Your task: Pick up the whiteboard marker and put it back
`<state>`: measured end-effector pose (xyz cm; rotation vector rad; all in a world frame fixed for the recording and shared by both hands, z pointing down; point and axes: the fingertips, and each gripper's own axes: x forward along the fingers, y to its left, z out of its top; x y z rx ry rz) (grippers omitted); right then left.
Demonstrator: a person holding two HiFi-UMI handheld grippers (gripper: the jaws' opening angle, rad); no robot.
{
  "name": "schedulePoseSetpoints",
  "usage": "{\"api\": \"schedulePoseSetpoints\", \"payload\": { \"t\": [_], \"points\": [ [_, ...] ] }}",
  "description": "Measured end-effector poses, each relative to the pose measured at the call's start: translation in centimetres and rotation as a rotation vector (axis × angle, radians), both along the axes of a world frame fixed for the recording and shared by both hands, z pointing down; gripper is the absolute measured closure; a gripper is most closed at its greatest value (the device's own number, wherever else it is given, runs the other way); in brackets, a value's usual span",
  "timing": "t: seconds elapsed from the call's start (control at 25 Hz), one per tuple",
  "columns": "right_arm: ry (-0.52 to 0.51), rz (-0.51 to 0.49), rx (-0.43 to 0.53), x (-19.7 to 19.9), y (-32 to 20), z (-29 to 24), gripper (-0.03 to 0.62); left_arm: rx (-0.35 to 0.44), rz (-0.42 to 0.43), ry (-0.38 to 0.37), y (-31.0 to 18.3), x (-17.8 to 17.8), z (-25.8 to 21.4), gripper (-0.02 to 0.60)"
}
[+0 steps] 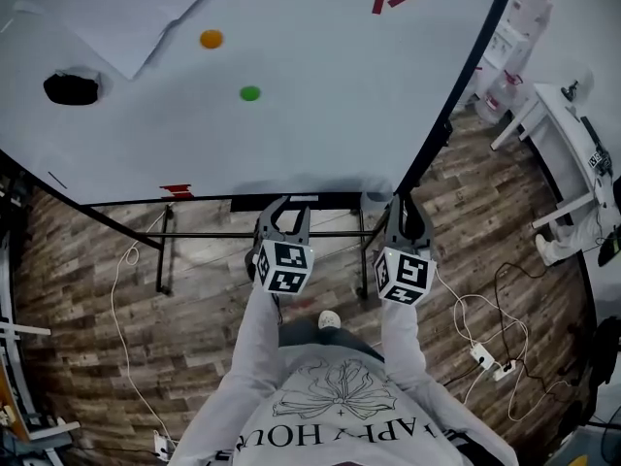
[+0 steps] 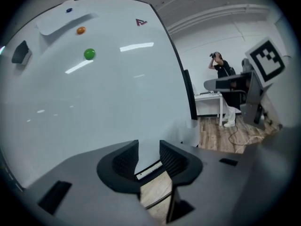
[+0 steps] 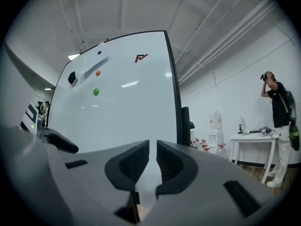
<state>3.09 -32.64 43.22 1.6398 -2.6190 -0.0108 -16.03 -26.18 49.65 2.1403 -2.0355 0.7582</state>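
Observation:
A big whiteboard (image 1: 291, 56) stands in front of me, with a black tray (image 1: 252, 202) along its bottom edge. A slim white thing that looks like the marker (image 1: 303, 199) lies on that tray. In the left gripper view the marker (image 2: 149, 168) shows through the gap of the jaws. My left gripper (image 1: 284, 205) (image 2: 149, 147) hangs just above the tray, open, with nothing between its pads. My right gripper (image 1: 408, 202) (image 3: 153, 147) is level at the board's lower right corner. Its jaws are all but together and hold nothing.
On the board are a green magnet (image 1: 250, 93), an orange magnet (image 1: 212, 38), a black eraser (image 1: 71, 88) and a pinned sheet. The black stand frame (image 1: 165, 250) is below the tray. Cables (image 1: 485, 357) lie on the wood floor at right. A person (image 3: 278, 102) stands by a white table (image 1: 572, 144).

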Motion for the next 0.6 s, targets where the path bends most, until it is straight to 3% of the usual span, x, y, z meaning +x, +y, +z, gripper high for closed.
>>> {"api": "schedulePoseSetpoints", "payload": {
  "t": [0.44, 0.6],
  "points": [
    [0.021, 0.054, -0.042, -0.1, -3.4, 1.7, 0.562, -0.262, 0.259, -0.244, -4.9, 1.4, 6.3, 0.456],
    [0.034, 0.074, -0.059, -0.4, -4.0, 2.3, 0.562, -0.341, 0.344, -0.299, -6.5, 2.0, 8.0, 0.456]
  ]
}}
